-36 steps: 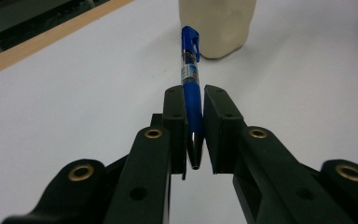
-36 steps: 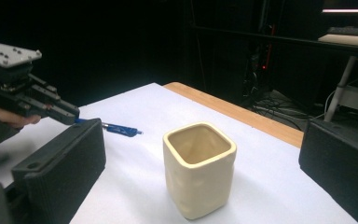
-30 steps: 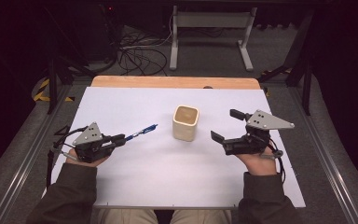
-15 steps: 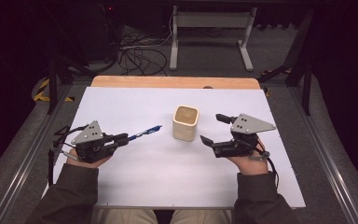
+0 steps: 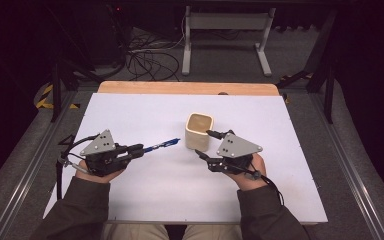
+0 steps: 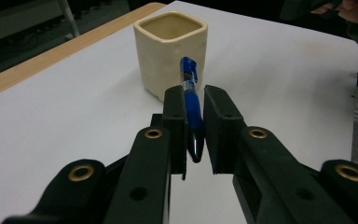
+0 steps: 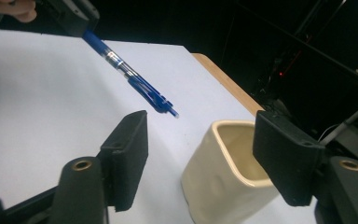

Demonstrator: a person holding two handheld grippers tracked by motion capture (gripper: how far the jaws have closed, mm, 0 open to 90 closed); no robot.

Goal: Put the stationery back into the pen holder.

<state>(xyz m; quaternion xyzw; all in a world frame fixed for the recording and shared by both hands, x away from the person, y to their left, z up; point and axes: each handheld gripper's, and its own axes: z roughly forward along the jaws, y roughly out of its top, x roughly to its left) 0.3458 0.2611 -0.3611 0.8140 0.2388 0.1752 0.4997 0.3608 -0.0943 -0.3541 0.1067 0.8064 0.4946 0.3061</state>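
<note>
- R gripper (image 5: 203, 145) moved in beside cream cup (image 5: 199, 131), jaws closing, no contact yet → about to steady it.
- L gripper (image 5: 139, 150) clamps blue pen (image 5: 162, 145), aimed at cup.

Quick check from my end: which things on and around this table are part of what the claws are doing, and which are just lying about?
In the job:
- blue pen, clamped in the left claw
- cream square cup, right claw closing around it, not yet gripping

Lying about:
- cables on the floor
- grey metal stand
- yellow-black tape

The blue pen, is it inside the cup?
No, the blue pen is gripped by the left tool, outside the cup.
</note>
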